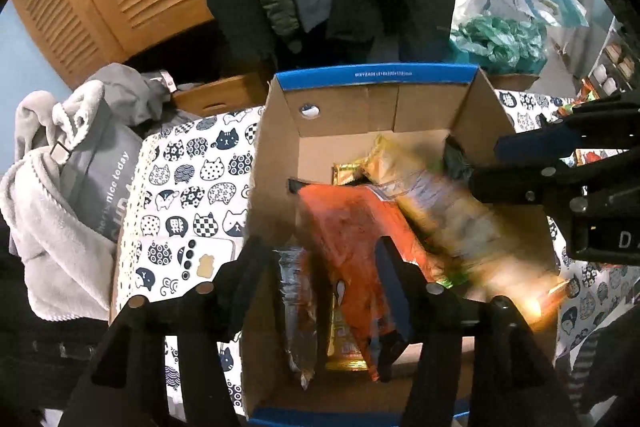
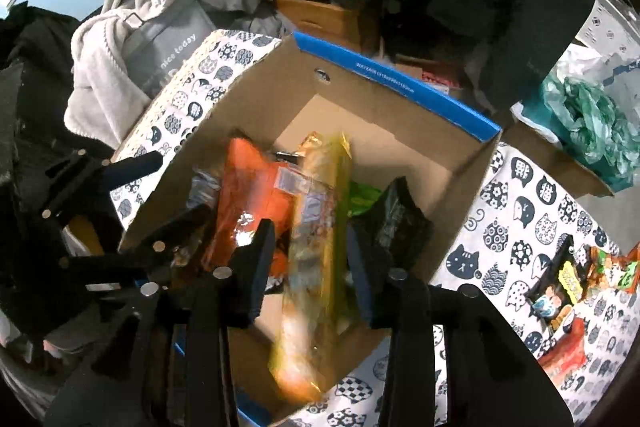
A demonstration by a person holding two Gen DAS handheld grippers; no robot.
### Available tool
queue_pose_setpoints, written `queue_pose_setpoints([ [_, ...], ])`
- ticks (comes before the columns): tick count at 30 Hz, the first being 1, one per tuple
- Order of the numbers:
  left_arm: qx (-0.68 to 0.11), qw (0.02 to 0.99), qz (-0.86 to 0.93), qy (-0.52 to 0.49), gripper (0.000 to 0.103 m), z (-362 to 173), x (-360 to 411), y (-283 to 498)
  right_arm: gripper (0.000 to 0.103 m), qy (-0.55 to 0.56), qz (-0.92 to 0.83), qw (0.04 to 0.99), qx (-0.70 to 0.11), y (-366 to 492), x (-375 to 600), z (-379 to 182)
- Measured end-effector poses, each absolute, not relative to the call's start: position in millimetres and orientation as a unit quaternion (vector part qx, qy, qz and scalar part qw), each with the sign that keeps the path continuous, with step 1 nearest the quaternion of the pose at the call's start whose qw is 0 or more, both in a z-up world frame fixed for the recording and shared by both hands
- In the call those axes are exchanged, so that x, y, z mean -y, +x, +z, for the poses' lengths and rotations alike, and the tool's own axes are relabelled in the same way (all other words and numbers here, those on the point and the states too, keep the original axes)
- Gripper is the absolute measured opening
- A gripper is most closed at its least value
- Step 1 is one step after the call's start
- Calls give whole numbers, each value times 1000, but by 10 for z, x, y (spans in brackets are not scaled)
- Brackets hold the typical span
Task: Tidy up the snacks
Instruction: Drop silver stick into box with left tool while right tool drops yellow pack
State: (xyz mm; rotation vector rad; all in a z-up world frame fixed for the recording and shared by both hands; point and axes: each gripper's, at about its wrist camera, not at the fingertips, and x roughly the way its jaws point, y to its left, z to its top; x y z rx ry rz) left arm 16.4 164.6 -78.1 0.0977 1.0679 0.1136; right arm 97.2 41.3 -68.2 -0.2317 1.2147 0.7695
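Observation:
A cardboard box with a blue rim stands on the cat-print cloth and holds several snack packs. An orange snack bag hangs blurred between the fingers of my left gripper, whose pads do not press it; the jaws stand open. A long yellow bag, also smeared by motion, lies loose between the parted fingers of my right gripper, over the box. Each gripper shows in the other's view: the right gripper and the left gripper.
A black pack, a green packet and a silvery pack lie in the box. More snack packs lie on the cloth to the right. A phone lies left of the box, with grey clothing beyond.

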Motion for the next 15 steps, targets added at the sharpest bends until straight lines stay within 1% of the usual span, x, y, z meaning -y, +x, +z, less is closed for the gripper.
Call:
queue_pose_setpoints([
  [2,-504,861,53,43,62,-747,-1632,162,44,-107,347,751,-552,969,-372,-655],
  [4,-503,862,48,40,63,-729,-1602,163,50,-109,341,755,-548,965,-326,-639],
  [8,-500,863,40,56,63,-709,-1473,164,54,-117,333,761,-544,947,-220,-624],
  [10,-497,864,35,69,63,-695,-1398,164,59,-122,325,765,-543,938,-153,-625],
  [14,-494,865,29,82,63,-668,-1286,163,62,-130,313,771,-539,928,-6,-622],
  [15,-494,865,27,85,63,-662,-1253,164,64,-131,310,772,-539,931,16,-622],
])
